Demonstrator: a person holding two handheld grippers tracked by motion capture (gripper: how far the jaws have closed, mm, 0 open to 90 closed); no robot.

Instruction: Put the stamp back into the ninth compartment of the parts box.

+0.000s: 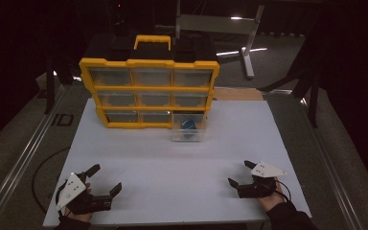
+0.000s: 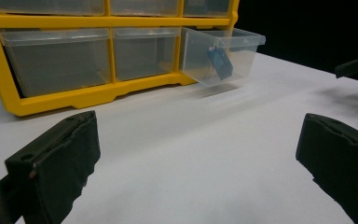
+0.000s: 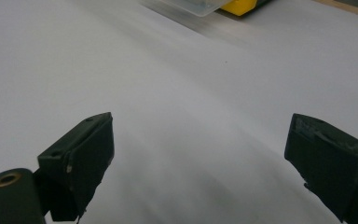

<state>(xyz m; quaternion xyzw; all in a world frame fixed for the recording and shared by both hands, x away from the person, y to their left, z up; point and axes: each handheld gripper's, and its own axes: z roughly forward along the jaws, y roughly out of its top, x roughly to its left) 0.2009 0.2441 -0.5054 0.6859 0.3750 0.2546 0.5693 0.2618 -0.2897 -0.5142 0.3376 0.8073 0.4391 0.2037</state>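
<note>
A blue object (image 1: 189, 125) is seen inside the pulled-out drawer (image 1: 188, 131) of the yellow organizer (image 1: 148, 88); well before it, the left gripper (image 1: 106, 178) and right gripper (image 1: 238, 173) are held spread wide, grasping nothing.

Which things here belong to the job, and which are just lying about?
Job:
- pulled-out clear drawer
- blue object inside it
- yellow organizer
- left gripper and right gripper, both open

Lying about:
- metal stand behind the table

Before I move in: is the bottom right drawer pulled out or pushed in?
Pulled out. The bottom right drawer juts forward of the yellow cabinet, with a blue object inside.
</note>
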